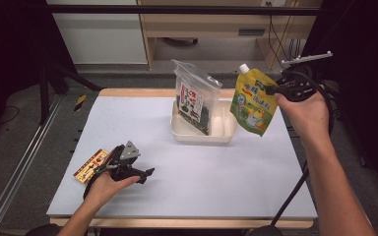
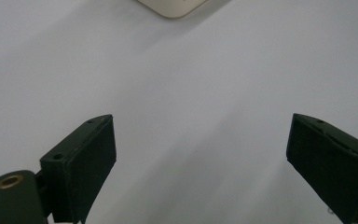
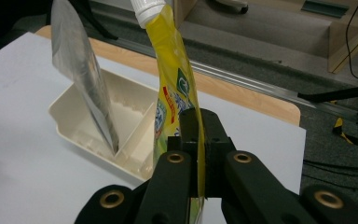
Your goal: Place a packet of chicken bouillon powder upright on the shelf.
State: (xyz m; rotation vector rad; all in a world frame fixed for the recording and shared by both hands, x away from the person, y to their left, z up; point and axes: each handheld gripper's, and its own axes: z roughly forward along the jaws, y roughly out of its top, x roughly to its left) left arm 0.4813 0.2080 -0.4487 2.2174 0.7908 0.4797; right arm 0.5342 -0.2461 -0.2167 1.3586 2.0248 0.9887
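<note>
Right tongs (image 3: 199, 140) clamped on the yellow spout pouch (image 1: 252, 101), held in the air just right of the white tray (image 1: 225, 133), not yet in. Seaweed bag (image 1: 195, 98) already stands in the tray's left compartment. Left tongs (image 2: 200, 158) wide open, empty, low over the worktop (image 1: 192, 172). Snack packet (image 1: 91, 165) beside them, looks next.

Your counter (image 1: 187, 177) is covered by a pale grey sheet, with bare wood showing along the far edge. A cream tray (image 1: 204, 135) sits on it toward the far side. A flat yellow and red packet (image 1: 89, 166) lies at its near left edge.
</note>
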